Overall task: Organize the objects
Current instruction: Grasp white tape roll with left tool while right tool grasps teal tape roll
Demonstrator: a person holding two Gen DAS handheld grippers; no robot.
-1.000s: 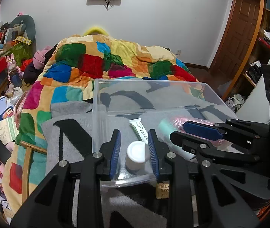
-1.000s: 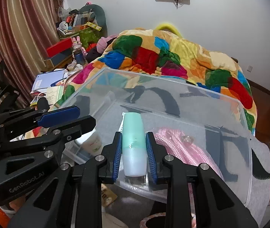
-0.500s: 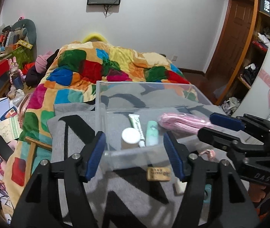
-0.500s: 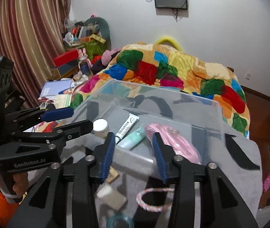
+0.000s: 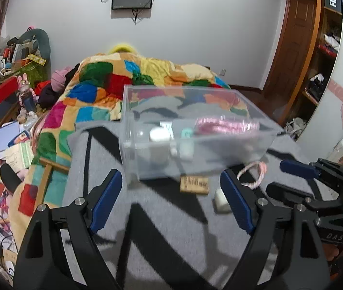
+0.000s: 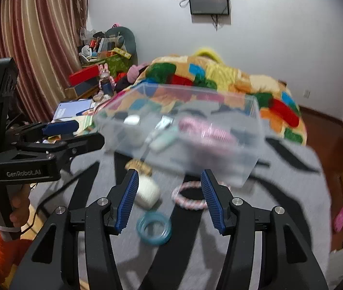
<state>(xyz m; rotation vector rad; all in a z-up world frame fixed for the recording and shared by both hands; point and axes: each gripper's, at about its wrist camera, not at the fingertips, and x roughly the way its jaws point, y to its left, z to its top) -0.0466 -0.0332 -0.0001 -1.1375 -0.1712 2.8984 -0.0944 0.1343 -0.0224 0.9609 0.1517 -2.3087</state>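
Both jaws apart and empty: left gripper [image 5: 171, 200], right gripper [image 6: 170, 199] between picks; next, judged, grasp teal ring [image 6: 153, 228] for clear bin [image 6: 251, 145].

Our two grippers, both spread wide.
Left gripper [image 5: 171, 199]: our jaws gape, nothing between them. Right gripper [image 6: 169, 199]: likewise parted, gripping nothing, alongside the left.

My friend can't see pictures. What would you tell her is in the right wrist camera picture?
The open right gripper hovers over a gray blanket, facing a clear plastic box that holds a pink coiled cord, a small white jar and tubes. On the blanket near its fingers lie a teal ring, a pink braided loop and a white block; the left gripper is at the left.
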